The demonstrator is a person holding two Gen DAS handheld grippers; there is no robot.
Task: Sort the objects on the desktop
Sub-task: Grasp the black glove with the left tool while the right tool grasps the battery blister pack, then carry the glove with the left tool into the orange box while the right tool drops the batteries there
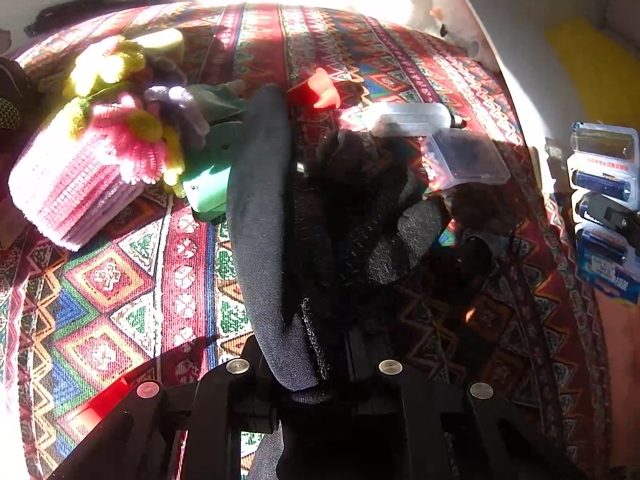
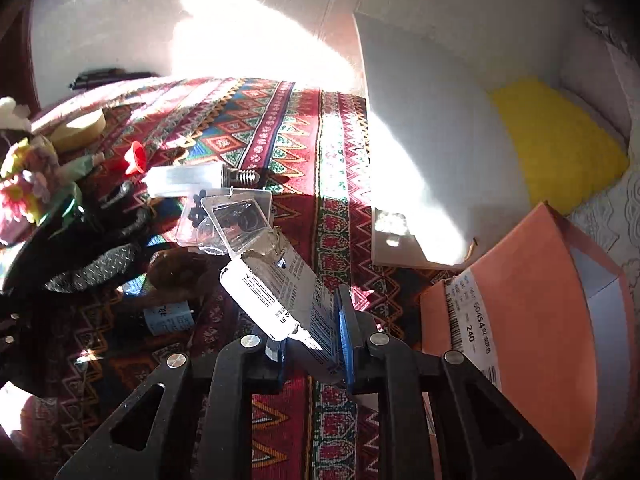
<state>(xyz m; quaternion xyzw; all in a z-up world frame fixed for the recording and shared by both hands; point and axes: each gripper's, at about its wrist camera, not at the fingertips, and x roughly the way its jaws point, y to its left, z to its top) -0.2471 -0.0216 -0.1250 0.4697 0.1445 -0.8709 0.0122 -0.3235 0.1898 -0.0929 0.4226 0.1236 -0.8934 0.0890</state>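
A patterned tablecloth [image 1: 120, 280] in red, green and blue is seen spread beneath and ahead of the left tongs [image 1: 320, 364], and it is likewise seen under the right tongs [image 2: 312, 348]. Beyond the cloth, far ahead of both tongs, a white wall [image 2: 120, 32] is lit by a bright patch of sun. Ahead and to the right of the right tongs, a yellow cushion [image 2: 560, 140] is partly hidden behind a white panel [image 2: 420, 140].

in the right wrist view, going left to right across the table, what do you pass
pipe-cleaner flowers → red funnel → clear plastic case → battery pack held in the right gripper → white box → orange box
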